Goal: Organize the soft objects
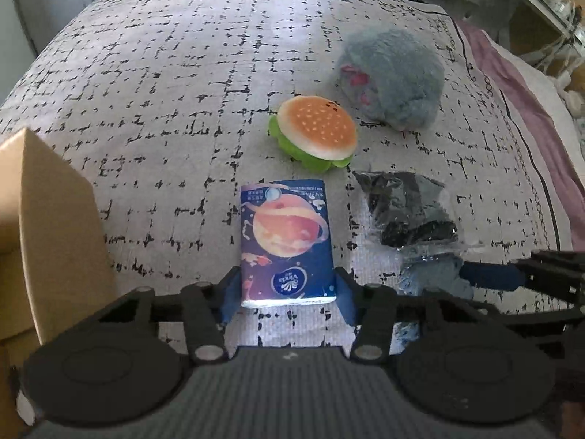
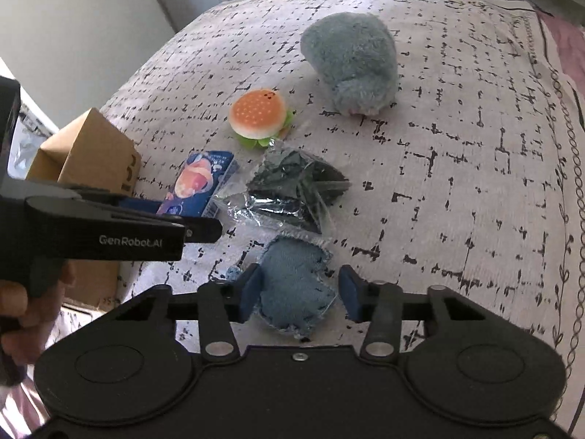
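My left gripper point(image 1: 288, 294) stands with its blue fingers on both sides of a blue planet-print tissue pack point(image 1: 287, 239), touching its near end; the pack lies flat on the bed. It also shows in the right wrist view point(image 2: 199, 186). My right gripper point(image 2: 298, 294) is open around a blue denim pouch point(image 2: 294, 285), left finger touching, right finger apart. A burger plush point(image 1: 316, 131) point(image 2: 260, 115), a grey fluffy plush point(image 1: 391, 77) point(image 2: 353, 62) and a clear bag of dark cloth point(image 1: 409, 208) point(image 2: 292, 190) lie beyond.
A brown cardboard box point(image 1: 47, 226) point(image 2: 91, 157) stands at the left on the patterned grey bedspread point(image 1: 164, 91). Pink bedding point(image 1: 512, 84) and a cluttered shelf lie to the right. The left gripper's body point(image 2: 109, 230) crosses the right wrist view at the left.
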A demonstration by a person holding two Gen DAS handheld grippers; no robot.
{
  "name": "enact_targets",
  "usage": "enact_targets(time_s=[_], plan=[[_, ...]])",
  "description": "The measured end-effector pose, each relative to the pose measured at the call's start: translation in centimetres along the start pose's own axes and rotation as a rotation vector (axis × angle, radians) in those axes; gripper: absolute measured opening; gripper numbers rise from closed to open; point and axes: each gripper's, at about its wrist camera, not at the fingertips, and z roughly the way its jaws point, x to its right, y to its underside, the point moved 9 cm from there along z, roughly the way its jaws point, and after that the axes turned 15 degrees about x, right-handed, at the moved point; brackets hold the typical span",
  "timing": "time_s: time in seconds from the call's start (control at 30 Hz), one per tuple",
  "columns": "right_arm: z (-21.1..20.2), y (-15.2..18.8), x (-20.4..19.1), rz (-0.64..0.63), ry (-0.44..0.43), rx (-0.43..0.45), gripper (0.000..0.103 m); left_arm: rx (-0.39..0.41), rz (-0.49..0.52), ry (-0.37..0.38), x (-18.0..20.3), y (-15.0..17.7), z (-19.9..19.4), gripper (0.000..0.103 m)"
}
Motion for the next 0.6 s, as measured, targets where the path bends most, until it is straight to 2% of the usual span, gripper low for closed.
enact_targets(time_s=[0.1,0.2,0.4,0.6], plan=[[-0.2,0.0,0.3,-0.014,0.006,-0.015,0.034,-0.002,0.010,0.004,0.1,-0.1,0.1,0.051],[-0.6,0.1,0.5,0.003,0.026,-0.021,0.031,0.001,0.016,0.009,0.0,0.0,-0.2,0.051],[-1.8,0.7,0.6,0.028,0.072,0.008,0.028,0.038,0.003,0.029,0.3,0.2,-1.6,0.051],[-4.1,0.8,0.4,0.025,0.119,0.028,0.027,0.106,-0.024,0.037,0.4,0.7,-5.0,0.051]])
